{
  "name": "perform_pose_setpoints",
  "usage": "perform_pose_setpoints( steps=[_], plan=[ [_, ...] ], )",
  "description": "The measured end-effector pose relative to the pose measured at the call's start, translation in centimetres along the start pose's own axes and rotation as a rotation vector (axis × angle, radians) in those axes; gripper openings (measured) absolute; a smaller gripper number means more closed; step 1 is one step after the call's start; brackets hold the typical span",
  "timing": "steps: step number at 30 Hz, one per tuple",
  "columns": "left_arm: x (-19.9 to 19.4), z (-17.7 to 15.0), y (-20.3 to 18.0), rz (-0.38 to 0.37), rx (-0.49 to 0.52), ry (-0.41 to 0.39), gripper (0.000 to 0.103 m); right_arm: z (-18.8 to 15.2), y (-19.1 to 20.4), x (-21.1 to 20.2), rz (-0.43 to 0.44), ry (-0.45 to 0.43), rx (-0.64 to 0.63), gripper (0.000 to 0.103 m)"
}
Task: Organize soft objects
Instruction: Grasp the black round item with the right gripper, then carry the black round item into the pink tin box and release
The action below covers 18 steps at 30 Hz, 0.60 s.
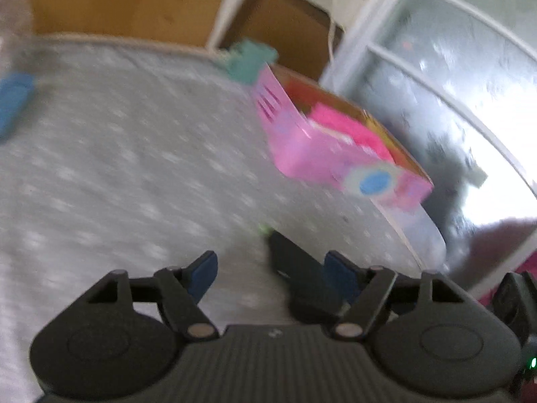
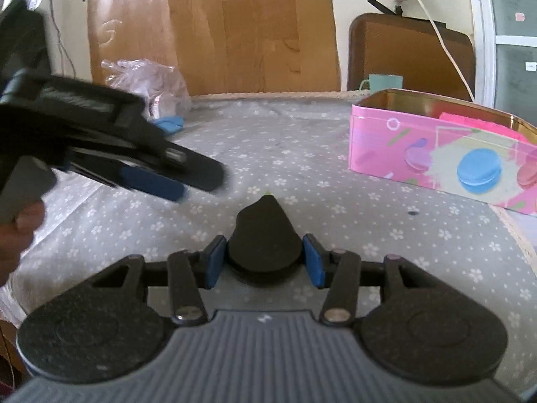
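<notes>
My right gripper (image 2: 265, 262) is shut on a black soft pear-shaped object (image 2: 263, 231) with a small green tip, held just above the grey flowered tablecloth (image 2: 302, 168). An open pink tin box (image 2: 436, 154) with macaron pictures stands at the right; a pink soft item (image 2: 476, 124) lies inside it. My left gripper (image 1: 272, 275) is open and empty; it shows in the right wrist view (image 2: 161, 181) at the left, above the cloth. The left wrist view is blurred and shows the box (image 1: 322, 141) and the black object (image 1: 295, 268) between its fingers' line of sight.
A blue soft item (image 2: 169, 123) lies beside a clear plastic bag (image 2: 147, 80) at the back left. A teal mug (image 2: 382, 84) stands behind the box. A wooden board and a brown chair back stand beyond the table's far edge.
</notes>
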<state>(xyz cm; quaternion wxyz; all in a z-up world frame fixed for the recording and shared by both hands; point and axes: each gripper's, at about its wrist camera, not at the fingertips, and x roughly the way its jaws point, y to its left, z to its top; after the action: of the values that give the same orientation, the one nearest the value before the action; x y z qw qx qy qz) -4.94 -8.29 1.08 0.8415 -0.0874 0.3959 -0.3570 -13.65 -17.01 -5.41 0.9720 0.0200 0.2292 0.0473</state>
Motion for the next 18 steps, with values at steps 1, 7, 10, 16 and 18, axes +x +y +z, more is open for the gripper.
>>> perform_pose_setpoints(
  steps=[1,7,10,16,18],
  plan=[
    [0.9,-0.1,-0.7,-0.005,0.0,0.028,0.075,-0.2,-0.1,-0.1,0.002,-0.009,-0.004,0.052],
    [3.4,-0.3,-3.3,-0.009,0.013,0.071,0.057,-0.8,-0.1,-1.5,-0.029,-0.097,-0.014,0.052],
    [3.2,1.6,-4.7,-0.042,0.046,0.038,0.057,0.9,-1.4,-2.0,-0.066,-0.185,-0.013,0.052],
    [4.6,7.9,-9.6,-0.111,0.189,-0.046,0.057,5.9,-6.4,-1.7,-0.185,-0.319,-0.014,0.052],
    [6.4,9.6,-10.9,-0.134,0.217,-0.056,0.057,7.4,-8.8,-0.8,-0.225,-0.326,-0.005,0.052]
  ],
)
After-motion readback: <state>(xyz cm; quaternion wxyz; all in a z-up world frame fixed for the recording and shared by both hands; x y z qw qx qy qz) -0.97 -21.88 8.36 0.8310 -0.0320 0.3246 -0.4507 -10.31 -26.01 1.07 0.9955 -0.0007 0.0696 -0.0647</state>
